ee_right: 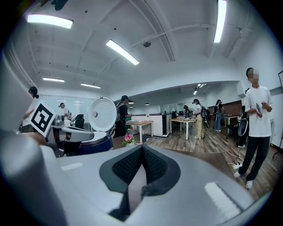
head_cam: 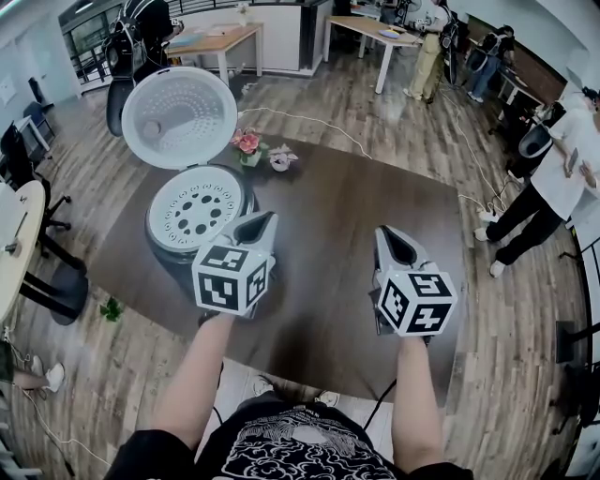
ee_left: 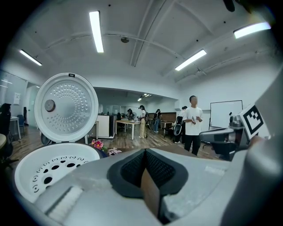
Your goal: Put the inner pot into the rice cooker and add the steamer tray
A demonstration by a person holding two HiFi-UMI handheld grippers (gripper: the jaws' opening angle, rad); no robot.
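**Tray seated; task looks finished**

The white perforated steamer tray [head_cam: 195,208] sits in the dark round rice cooker [head_cam: 167,262], whose white lid [head_cam: 178,117] stands open. The inner pot is presumably beneath, hidden. Clenched and empty, the left hand-held gripper [head_cam: 265,217] and right hand-held gripper [head_cam: 382,232] hover over the brown tabletop [head_cam: 328,197].

We record a wood-plank floor [head_cam: 394,131] throughout, with a white cable [head_cam: 328,127] lying across it. A dark table [head_cam: 356,234] occupies the foreground. A light wooden desk [head_cam: 220,39] and a second desk [head_cam: 375,28] stand well behind it (several people stand near the second). The white ceiling [ee_left: 146,66] carries long strip lights [ee_left: 96,31]. A whiteboard [ee_left: 225,114] shows against a white wall [ee_left: 221,88].
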